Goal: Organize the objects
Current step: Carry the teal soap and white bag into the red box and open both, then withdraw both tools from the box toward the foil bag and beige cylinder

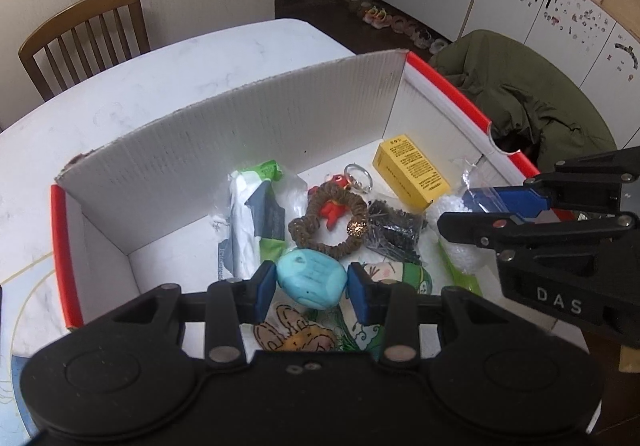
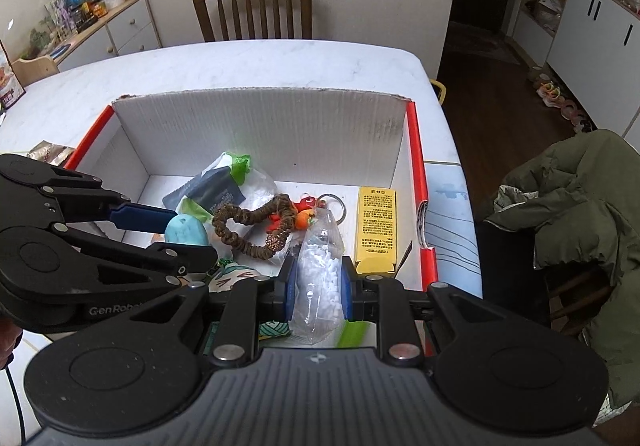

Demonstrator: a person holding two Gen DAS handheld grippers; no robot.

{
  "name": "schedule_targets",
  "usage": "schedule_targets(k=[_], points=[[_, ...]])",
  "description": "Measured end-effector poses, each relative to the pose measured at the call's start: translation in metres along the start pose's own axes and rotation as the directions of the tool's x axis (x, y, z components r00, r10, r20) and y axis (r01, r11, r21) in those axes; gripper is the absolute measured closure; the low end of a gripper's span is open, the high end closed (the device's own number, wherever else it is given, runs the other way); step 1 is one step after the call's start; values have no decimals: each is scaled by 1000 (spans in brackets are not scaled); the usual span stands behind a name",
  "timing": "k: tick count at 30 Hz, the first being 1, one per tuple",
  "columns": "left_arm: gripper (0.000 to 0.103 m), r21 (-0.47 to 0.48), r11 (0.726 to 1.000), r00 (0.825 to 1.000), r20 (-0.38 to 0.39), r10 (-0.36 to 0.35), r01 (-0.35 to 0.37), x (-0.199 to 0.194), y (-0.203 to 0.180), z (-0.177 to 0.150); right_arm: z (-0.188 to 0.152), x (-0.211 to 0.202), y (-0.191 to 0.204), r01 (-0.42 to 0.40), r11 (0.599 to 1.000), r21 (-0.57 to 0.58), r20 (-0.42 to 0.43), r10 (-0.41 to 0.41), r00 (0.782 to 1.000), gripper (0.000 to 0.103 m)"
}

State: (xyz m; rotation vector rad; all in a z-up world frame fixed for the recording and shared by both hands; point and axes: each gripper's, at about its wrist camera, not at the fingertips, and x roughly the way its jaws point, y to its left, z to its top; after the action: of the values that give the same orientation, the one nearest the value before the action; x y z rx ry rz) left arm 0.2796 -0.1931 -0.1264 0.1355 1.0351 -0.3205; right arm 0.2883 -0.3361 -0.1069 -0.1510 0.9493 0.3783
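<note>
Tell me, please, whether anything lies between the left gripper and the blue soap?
Nothing visible does. The left gripper already has the blue soap between its fingers, with a pad on each side. The hair tie lies just beyond the soap, not in between.

At lower centre, a clear bag of white pellets (image 2: 320, 270) is clamped by the right hand-held gripper (image 2: 319, 288) over the red-edged box (image 2: 418, 165). At left, what appears to be a turquoise case (image 2: 187, 230) is gripped by the left hand-held gripper (image 2: 176, 232).
</note>
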Motion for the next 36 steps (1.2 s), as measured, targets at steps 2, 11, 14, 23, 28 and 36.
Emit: schedule_targets(k=[2,11,14,23,28,36], points=[[66,1,1000,1000,-8,3,-3,3,-1,1,0,3,-1,1,1000,-5,-5,-1,1000,82],[66,1,1000,998,-62,18,-18,18,-3,2,1,11,-1,-6,999,-39,-8,5,1000,82],[65,-5,1000,996,-86,21,-22,22,-3,3,0,13,-1,-15,999,-43,-12,14,1000,82],[63,-9,1000,989,-142,28,-30,29,-2,4,1,16,-5,-39,998,-47,-19,38,999,82],[51,-6,999,989,-144,36,-37,29,-4,4,0,15,-8,-56,997,-43,-24,55,998,82],[38,-5,999,994,-98,48,-49,17,-3,0,-3,6,-13,-81,997,-18,-20,81,997,81]])
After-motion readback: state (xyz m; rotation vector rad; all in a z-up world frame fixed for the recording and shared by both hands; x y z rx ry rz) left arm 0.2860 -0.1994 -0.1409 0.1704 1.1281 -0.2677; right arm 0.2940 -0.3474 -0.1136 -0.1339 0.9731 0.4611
